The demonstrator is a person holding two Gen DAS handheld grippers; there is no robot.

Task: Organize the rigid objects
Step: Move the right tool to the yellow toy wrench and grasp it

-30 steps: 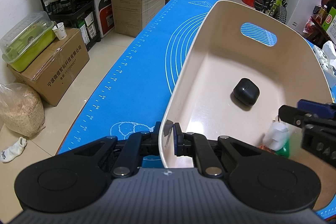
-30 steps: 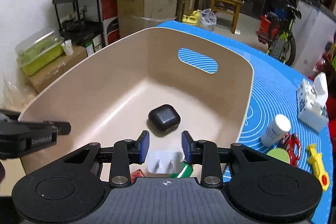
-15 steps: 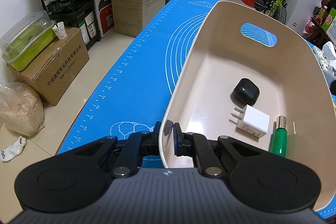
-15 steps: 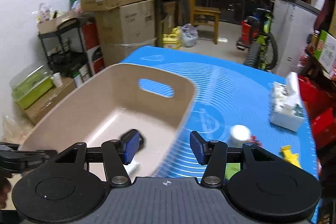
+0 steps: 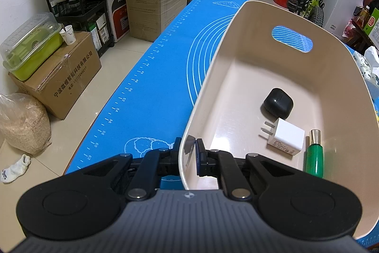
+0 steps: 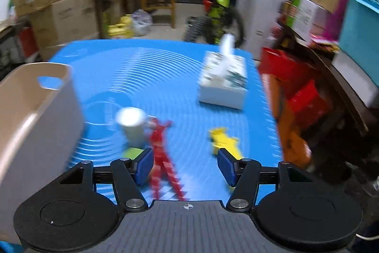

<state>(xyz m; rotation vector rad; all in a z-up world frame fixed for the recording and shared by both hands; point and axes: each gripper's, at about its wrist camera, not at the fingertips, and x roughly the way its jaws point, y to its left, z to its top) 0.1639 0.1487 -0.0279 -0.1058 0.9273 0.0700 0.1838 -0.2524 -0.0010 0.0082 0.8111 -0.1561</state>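
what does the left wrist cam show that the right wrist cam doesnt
Only the left wrist view shows the bin's inside: black case, white charger, green tube, with the left claw clamped on the bin wall. Only the right wrist view shows the open right claw over loose items: red clip, yellow toy, white bottle, tissue box. Both show the beige bin and blue mat.

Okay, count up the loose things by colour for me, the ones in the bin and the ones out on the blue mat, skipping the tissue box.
Black: 1, earbud case
White: 2, charger, bottle
Green: 2, tube, flat piece
Red: 1, toy
Yellow: 1, toy
Total: 7
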